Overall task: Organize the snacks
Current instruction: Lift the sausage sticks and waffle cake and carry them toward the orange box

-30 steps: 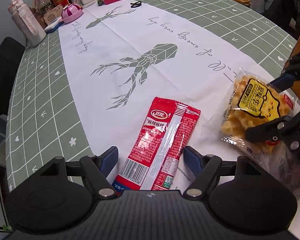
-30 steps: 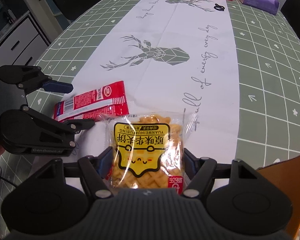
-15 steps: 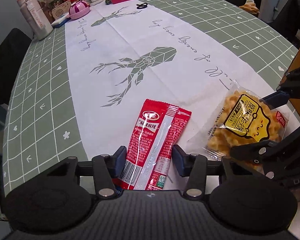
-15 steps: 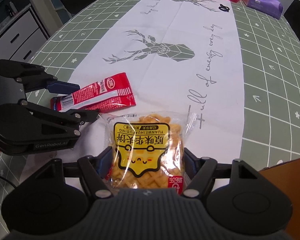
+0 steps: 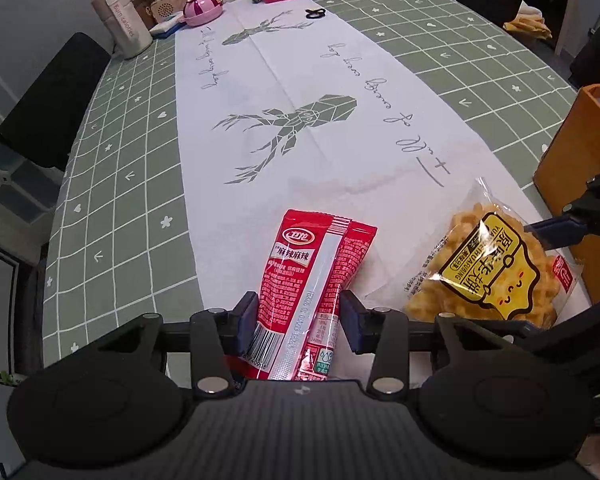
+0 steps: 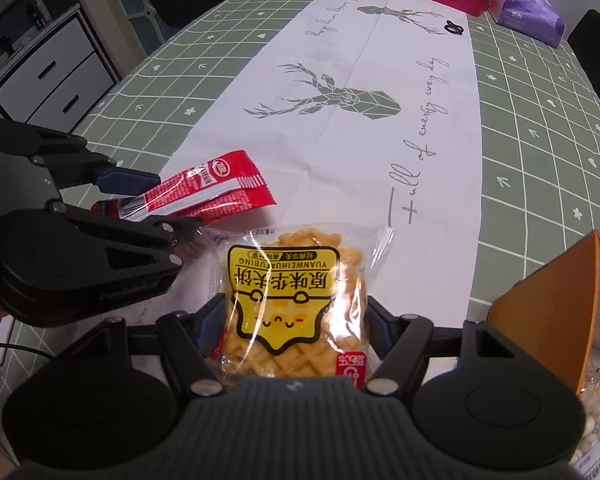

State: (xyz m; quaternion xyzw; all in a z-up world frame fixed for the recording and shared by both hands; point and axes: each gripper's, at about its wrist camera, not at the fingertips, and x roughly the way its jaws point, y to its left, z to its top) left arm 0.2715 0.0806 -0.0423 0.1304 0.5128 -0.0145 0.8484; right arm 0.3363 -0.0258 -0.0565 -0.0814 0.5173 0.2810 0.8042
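Two snacks gripped | left gripper (image 5: 298,322) jaws just closed onto red foil snack sachet (image 5: 314,288) | right gripper (image 6: 294,330) clamps clear yellow-labelled waffle packet (image 6: 292,300) | both above white deer-print runner (image 5: 300,92), beside orange box (image 6: 548,316)

Each wrist camera looks steeply down along its own tongs, close above the tabletop's (image 5: 112,216) near edge. Both views share the white runner (image 5: 268,80) and its far end, and each catches the other tongs at its side.
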